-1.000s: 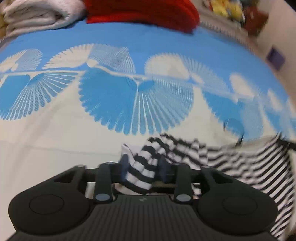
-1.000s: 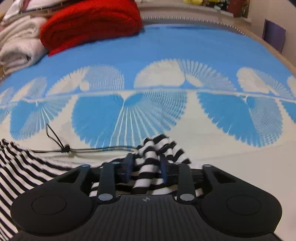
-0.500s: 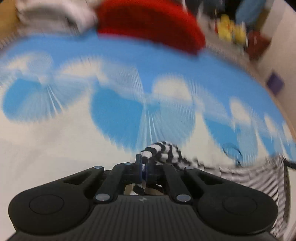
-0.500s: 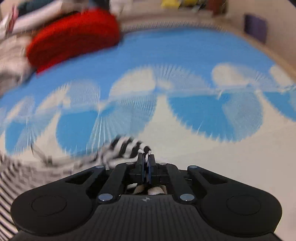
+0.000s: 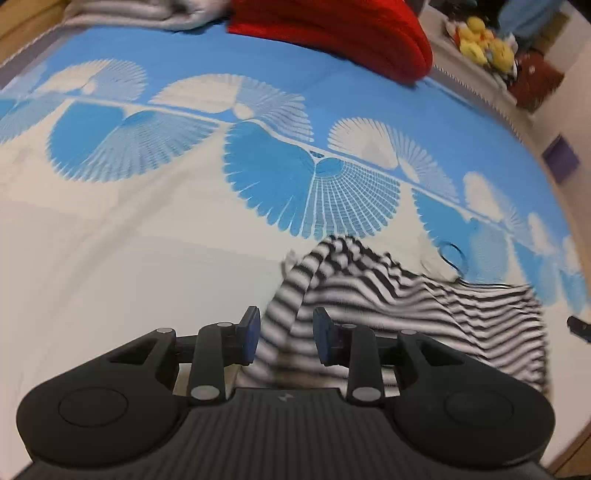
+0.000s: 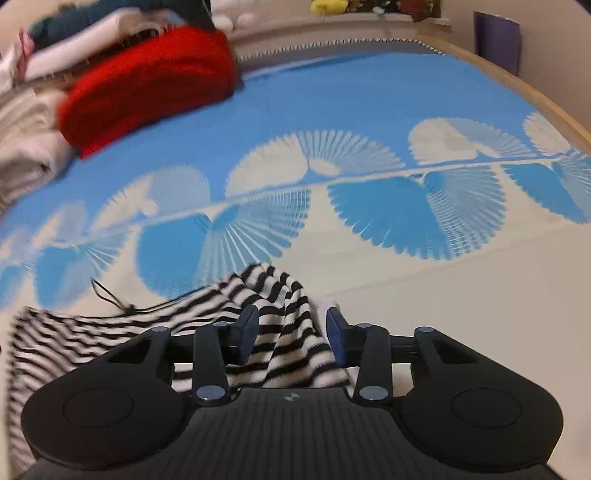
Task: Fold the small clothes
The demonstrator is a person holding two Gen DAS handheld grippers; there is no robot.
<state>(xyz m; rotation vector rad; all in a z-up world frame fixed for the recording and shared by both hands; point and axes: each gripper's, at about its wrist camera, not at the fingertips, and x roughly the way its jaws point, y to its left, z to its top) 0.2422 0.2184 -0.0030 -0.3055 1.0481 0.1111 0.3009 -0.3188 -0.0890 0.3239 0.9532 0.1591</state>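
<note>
A black-and-white striped garment (image 5: 406, 295) lies rumpled on the blue-and-white patterned cloth (image 5: 147, 258). A bunched corner of it rises between the open fingers of my left gripper (image 5: 286, 334). In the right wrist view the same striped garment (image 6: 110, 332) spreads to the left, and another corner stands between the open fingers of my right gripper (image 6: 293, 338). A thin black drawstring (image 6: 110, 299) lies at the garment's far edge. Neither gripper pinches the fabric.
A folded red knit (image 5: 332, 33) and pale folded clothes (image 5: 147, 14) lie at the far edge of the cloth. The red knit (image 6: 147, 85) shows at far left in the right wrist view. Yellow plush toys (image 5: 484, 40) and a purple box (image 6: 496, 37) stand beyond.
Both grippers were shut on the garment's corners half a second ago and are now open. The corners have dropped between the fingers.
</note>
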